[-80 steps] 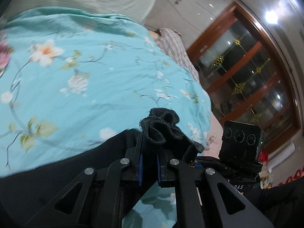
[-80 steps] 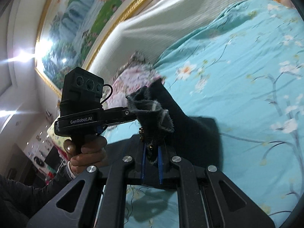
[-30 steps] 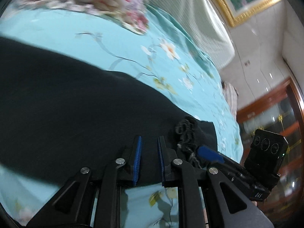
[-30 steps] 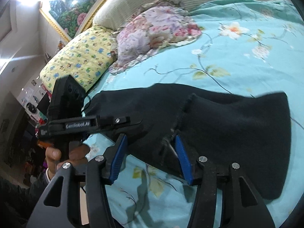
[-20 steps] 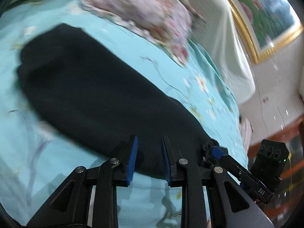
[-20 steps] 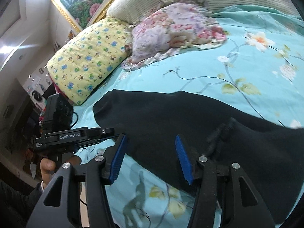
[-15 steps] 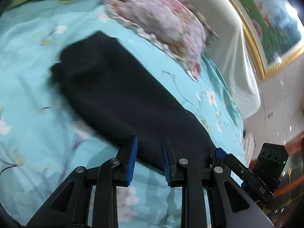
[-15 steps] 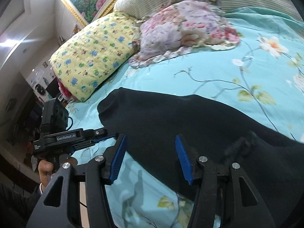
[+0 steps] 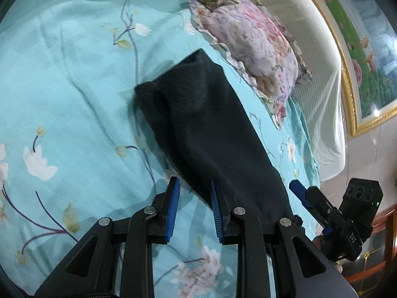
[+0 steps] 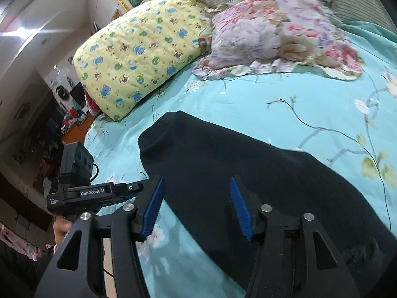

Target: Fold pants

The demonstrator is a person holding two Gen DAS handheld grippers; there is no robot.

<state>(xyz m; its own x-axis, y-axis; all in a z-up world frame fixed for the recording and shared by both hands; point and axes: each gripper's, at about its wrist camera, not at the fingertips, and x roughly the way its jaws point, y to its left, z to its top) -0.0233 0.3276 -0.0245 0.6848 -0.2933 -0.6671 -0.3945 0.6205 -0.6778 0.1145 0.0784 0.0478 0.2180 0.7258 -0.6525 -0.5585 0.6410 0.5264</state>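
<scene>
The black pants [image 9: 206,129] lie folded lengthwise in a long strip on the turquoise floral bedspread [image 9: 62,99]; they also show in the right wrist view [image 10: 248,173]. My left gripper [image 9: 193,211] is open and empty, just above the near edge of the pants. My right gripper [image 10: 196,208] is wide open and empty, above the pants' near edge. The right gripper also shows at the right of the left wrist view [image 9: 310,198], and the left gripper shows at the left of the right wrist view [image 10: 129,188].
A pink floral pillow [image 9: 253,44] lies beyond the far end of the pants, also in the right wrist view [image 10: 280,32]. A yellow printed pillow [image 10: 139,54] lies beside it. A striped white headboard [image 9: 320,69] and a framed painting [image 9: 372,49] stand behind.
Both grippers let go of the pants' bunched end and opened. Both have since drawn back along the pants, which now lie flat and show their far end.
</scene>
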